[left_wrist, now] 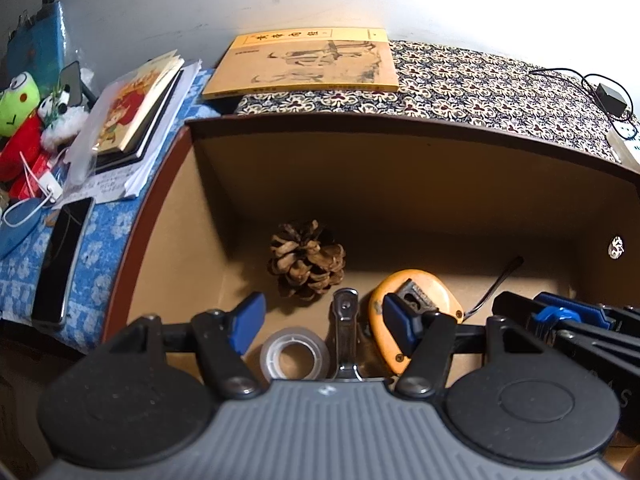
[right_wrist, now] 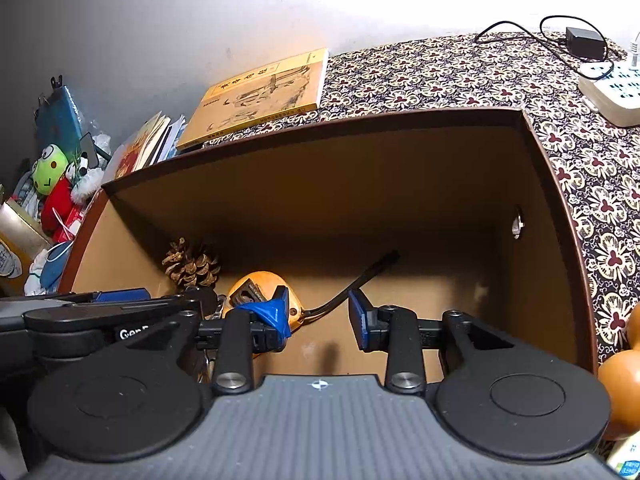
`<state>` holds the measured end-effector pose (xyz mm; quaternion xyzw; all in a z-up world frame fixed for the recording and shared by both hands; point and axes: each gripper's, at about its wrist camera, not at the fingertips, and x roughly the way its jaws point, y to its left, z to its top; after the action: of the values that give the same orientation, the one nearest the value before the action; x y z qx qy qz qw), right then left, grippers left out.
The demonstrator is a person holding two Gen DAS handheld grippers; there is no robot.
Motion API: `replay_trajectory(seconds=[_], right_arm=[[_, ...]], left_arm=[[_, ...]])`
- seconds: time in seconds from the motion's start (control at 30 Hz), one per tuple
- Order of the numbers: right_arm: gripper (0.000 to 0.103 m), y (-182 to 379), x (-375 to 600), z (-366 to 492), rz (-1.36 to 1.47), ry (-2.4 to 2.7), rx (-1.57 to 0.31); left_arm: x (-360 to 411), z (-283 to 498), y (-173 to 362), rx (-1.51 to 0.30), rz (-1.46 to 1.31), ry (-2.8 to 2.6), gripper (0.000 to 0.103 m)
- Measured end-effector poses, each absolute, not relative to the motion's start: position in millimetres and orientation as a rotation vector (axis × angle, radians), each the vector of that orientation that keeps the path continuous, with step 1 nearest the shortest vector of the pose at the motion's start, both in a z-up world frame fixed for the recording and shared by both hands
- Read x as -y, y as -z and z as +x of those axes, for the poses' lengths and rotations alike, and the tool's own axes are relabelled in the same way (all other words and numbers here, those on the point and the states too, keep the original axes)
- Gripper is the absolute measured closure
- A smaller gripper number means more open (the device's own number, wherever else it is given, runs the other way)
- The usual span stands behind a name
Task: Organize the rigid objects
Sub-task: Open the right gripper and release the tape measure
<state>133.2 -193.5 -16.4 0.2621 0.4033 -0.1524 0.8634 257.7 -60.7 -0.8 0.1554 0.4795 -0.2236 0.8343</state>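
Observation:
A brown cardboard box point(left_wrist: 360, 176) point(right_wrist: 320, 184) lies open below both grippers. Inside it are a pine cone point(left_wrist: 306, 260) point(right_wrist: 191, 265), an orange tape measure point(left_wrist: 416, 300) point(right_wrist: 260, 284), a roll of clear tape point(left_wrist: 295, 354), a metal clip point(left_wrist: 346, 332) and a thin black stick point(left_wrist: 498, 284) point(right_wrist: 356, 284). My left gripper point(left_wrist: 324, 322) is open and empty above the tape roll and clip. My right gripper point(right_wrist: 320, 316) is open and empty over the box floor, right of the tape measure.
A yellow book point(left_wrist: 304, 64) point(right_wrist: 260, 96) lies behind the box on a patterned cloth point(right_wrist: 480, 72). Books, a phone point(left_wrist: 60, 256) and plush toys point(left_wrist: 20, 120) sit to the left. A power strip point(right_wrist: 612, 92) and adapter lie at the back right. Orange balls point(right_wrist: 624, 368) sit right of the box.

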Motion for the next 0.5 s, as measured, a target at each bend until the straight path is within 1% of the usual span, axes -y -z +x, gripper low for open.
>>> replay_trajectory(seconds=[0.4,0.5], right_arm=[[0.087,21.2,193.7,139.2,0.55,0.362,-0.917],[0.087,20.1,193.8,138.9,0.548,0.364,-0.912]], left_arm=[[61.7,254.5,0.1,-1.002,0.337,0.499,0.038],[61.1,254.9,1.0,-1.01,0.335,0.488,0.037]])
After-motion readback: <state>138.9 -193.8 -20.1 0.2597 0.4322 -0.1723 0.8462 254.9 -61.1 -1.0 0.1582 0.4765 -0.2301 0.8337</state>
